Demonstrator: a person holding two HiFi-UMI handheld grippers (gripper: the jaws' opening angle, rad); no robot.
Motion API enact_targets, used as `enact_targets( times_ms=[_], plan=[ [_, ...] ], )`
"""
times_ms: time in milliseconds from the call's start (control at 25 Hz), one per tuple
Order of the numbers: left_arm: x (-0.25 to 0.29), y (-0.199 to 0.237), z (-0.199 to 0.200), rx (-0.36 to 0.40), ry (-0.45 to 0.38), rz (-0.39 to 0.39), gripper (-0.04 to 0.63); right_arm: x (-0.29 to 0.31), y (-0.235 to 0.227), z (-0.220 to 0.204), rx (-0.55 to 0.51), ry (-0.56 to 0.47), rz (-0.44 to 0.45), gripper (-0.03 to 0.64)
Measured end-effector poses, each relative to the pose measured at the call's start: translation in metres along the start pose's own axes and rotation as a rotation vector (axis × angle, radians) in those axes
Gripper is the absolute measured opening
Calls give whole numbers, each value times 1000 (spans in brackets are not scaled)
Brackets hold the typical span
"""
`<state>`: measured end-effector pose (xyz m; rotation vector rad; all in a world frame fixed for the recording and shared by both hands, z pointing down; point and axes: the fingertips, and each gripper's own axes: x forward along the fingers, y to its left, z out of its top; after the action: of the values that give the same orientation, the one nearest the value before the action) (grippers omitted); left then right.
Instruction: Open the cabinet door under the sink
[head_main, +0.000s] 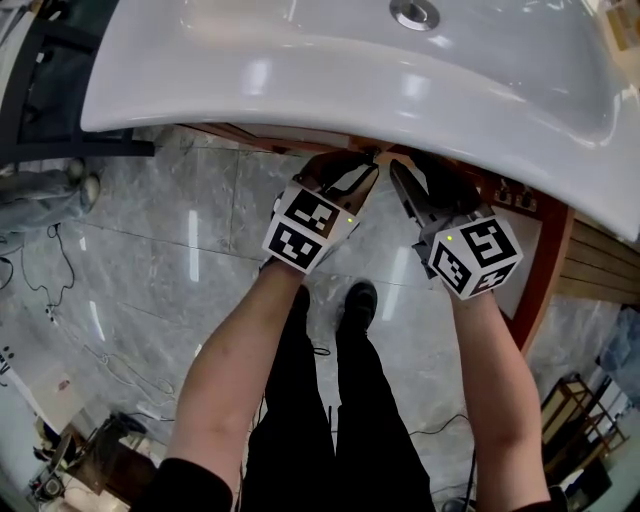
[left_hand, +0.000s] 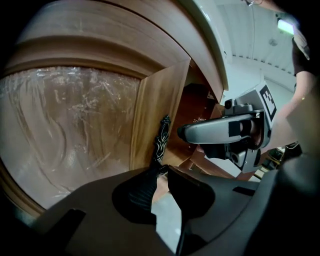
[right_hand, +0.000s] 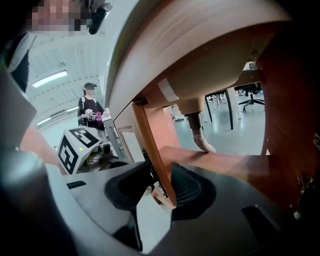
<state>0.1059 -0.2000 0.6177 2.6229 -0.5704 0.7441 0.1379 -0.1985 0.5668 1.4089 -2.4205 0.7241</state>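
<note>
**Ajar, and held at the edge**

Our left gripper pinches the lower end of the ornate black handle. Our right gripper stands spread, with the thin edge of the cabinet door between its jaws. The door stands ajar beneath the white sink.

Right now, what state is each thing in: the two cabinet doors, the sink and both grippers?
Left cabinet door: ajar, its free edge swung out from the frame.
Right cabinet door: appears swung wide open.
Sink: nothing in the part that shows.
Left gripper: shut on the left door's handle.
Right gripper: open, the left door's edge between its jaws.
</note>
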Motion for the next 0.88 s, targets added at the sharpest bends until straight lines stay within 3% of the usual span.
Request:
enact_targets(
  times_ms=[880],
  plan=[
    [0, 1, -4, 18, -14, -90, 71, 29, 14, -1, -153, 75, 262, 117]
  ],
)
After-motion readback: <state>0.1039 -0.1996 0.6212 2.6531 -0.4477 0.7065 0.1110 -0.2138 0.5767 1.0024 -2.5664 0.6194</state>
